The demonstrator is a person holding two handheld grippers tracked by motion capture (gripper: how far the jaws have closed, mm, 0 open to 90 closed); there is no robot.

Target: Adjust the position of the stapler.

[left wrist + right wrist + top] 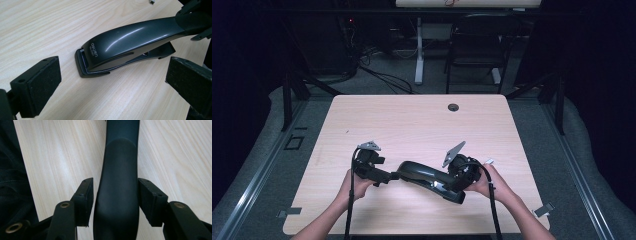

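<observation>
A black stapler (427, 175) lies on the light wooden table (412, 120), near its front edge, between the two hands. My left gripper (389, 176) is open at the stapler's nose; in the left gripper view its wide-apart pads (42, 85) frame the stapler (125, 47) a short way ahead, not touching it. My right gripper (451, 184) is at the rear end. In the right gripper view both of its pads (86, 197) sit against the sides of the stapler's handle (118, 182), shut on it. That gripper (195, 20) also shows at the top right of the left gripper view.
A round cable hole (453, 107) sits near the table's far edge. A small white piece (489, 161) lies by the right hand. Grey clips (289, 212) (544, 209) mark the table's front corners. Beyond the table stand a chair (477, 45) and a desk leg (418, 50).
</observation>
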